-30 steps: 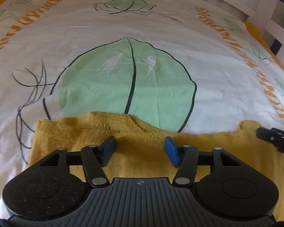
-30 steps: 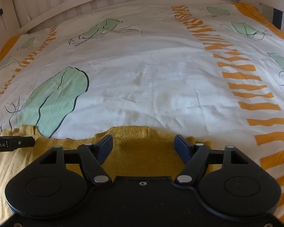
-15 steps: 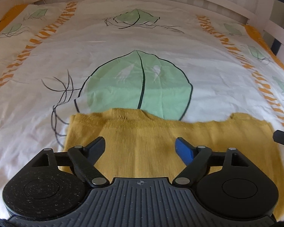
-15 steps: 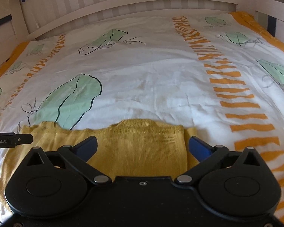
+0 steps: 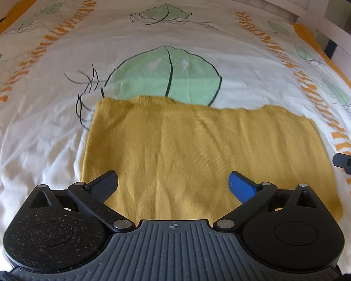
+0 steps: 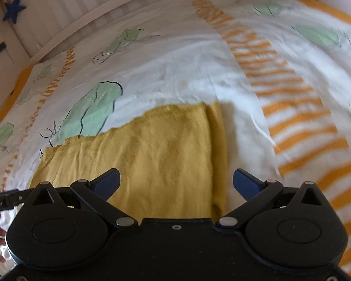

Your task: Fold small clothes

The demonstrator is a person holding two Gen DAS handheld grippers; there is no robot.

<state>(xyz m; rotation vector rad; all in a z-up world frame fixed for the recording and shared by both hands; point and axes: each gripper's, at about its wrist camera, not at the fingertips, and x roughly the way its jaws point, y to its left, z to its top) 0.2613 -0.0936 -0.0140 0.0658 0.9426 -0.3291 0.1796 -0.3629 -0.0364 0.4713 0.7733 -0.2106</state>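
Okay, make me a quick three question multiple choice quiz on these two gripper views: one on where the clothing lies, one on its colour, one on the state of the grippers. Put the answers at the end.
1. Where does the garment lie?
A. On the patterned bedcover
B. Over the bed rail
C. On the floor

2. What colour is the garment?
A. Blue
B. Mustard yellow
C. Green

3. How do the left gripper and right gripper stand?
A. Both clamp the cloth
B. One clamps, one is open
C. Both are open and hold nothing

Answers: 1 A, it lies flat on the leaf-print cover. 2 B, the knit is yellow in both views. 3 C, the jaws of both have just been opening and stand wide above the cloth, with nothing pinched.
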